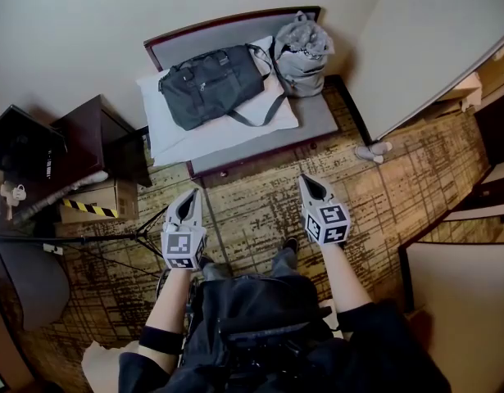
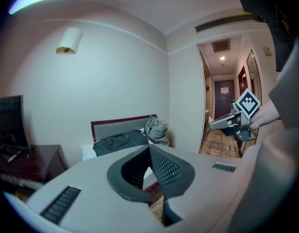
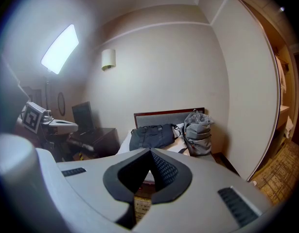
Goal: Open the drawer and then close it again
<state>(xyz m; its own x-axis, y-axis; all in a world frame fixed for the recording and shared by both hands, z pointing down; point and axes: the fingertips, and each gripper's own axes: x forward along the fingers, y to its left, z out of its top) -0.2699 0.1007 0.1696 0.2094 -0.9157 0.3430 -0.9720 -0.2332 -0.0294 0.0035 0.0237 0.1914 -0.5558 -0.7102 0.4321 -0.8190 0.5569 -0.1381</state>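
A patterned brown carpet [image 1: 415, 178] is covering the hotel-room floor, and the person is standing on it facing a padded bench [image 1: 313, 121] that is sitting against the far wall. To the left of the bench a dark wooden cabinet [image 1: 92, 133] is standing in the corner, with a television [image 2: 8, 123] resting on top. The drawer is probably in this cabinet, but its front is too dark and too steeply angled in the head view to pick out. The cabinet is well apart from both grippers.

On the bench a white pillow [image 1: 161, 125] is lying flat, and a dark duffel bag [image 1: 211, 84] is resting on it, its strap trailing toward the front edge. Just beside the bag, at the right end of the bench, a grey backpack [image 1: 302, 54] is standing upright. A cardboard box [image 1: 96, 199] (with a strip of yellow-and-black tape across it) is sitting on the floor in front of the cabinet.

The left gripper [image 1: 192, 191] and the right gripper [image 1: 306, 178] are hovering side by side over the carpet, short of the bench and pointing toward it. Each is keeping its jaws pressed together, tips meeting, with nothing between them. A small white pair of slippers [image 1: 373, 150] is lying by the right wall.
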